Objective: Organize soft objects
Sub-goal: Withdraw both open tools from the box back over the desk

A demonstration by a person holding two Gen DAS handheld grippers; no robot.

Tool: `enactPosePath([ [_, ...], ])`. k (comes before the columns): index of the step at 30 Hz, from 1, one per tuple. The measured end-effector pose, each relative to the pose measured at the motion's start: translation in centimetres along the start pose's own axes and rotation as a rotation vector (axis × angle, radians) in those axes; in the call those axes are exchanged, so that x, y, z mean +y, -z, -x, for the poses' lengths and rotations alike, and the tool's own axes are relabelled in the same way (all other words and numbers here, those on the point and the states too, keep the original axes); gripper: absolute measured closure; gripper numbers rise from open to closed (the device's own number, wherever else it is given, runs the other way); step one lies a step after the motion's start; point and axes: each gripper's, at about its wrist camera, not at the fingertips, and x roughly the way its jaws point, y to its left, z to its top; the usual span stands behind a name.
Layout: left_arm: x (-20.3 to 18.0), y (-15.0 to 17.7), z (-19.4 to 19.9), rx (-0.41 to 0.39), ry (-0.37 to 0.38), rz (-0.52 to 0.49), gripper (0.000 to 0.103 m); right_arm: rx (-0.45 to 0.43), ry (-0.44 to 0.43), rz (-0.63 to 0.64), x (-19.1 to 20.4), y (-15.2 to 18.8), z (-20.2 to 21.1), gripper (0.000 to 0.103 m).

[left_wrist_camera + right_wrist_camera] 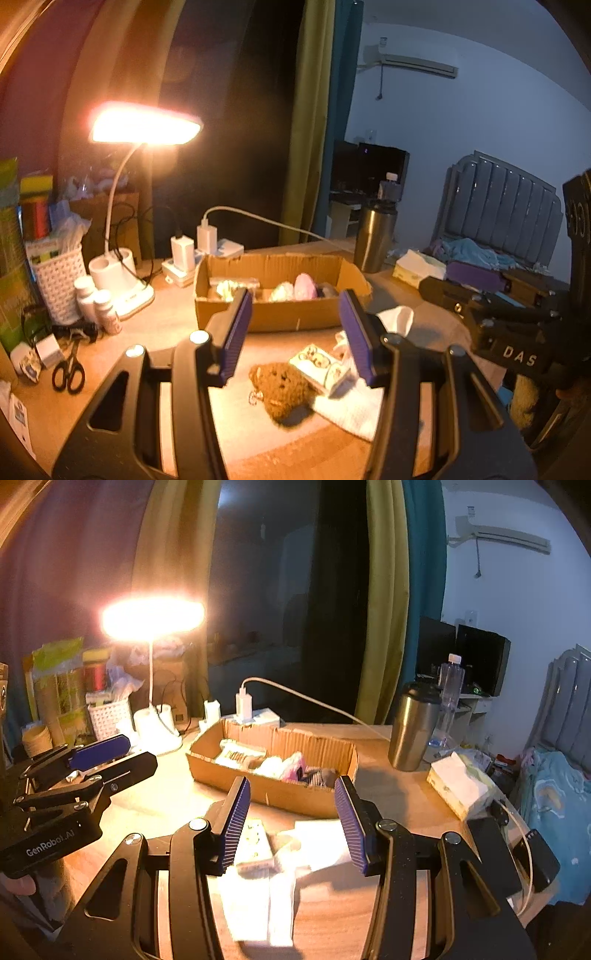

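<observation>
Wooden counter (155, 325) lit by desk lamp (144, 127); bed (498, 221) behind. Cardboard box (280, 314) holds soft items. Brown plush toy (282, 387) on counter before box. Left gripper (295, 332) fingers spread, empty; right gripper (291, 819) fingers likewise spread over white cloth (258, 893).

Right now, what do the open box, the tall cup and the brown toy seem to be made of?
Box: corrugated cardboard, matte brown; fluted torn edges show.
Tall cup: probably stainless steel, brushed; it has a dull metallic sheen and a dark lid.
Brown toy: plush or knitted yarn, by its fuzzy, nubby surface; which one is unclear.
</observation>
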Motion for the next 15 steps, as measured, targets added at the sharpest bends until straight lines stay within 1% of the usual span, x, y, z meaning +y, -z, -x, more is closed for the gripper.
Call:
enactPosePath([
  [9,0.5,3.4,0.7,0.048,-0.006,0.018,0.052,0.065,-0.005,0.000,1.2,3.5,-0.3,0.053],
  [15,1.2,5.6,0.1,0.103,-0.024,0.024,0.051,0.129,-0.023,-0.014,1.6,6.0,-1.8,0.053],
])
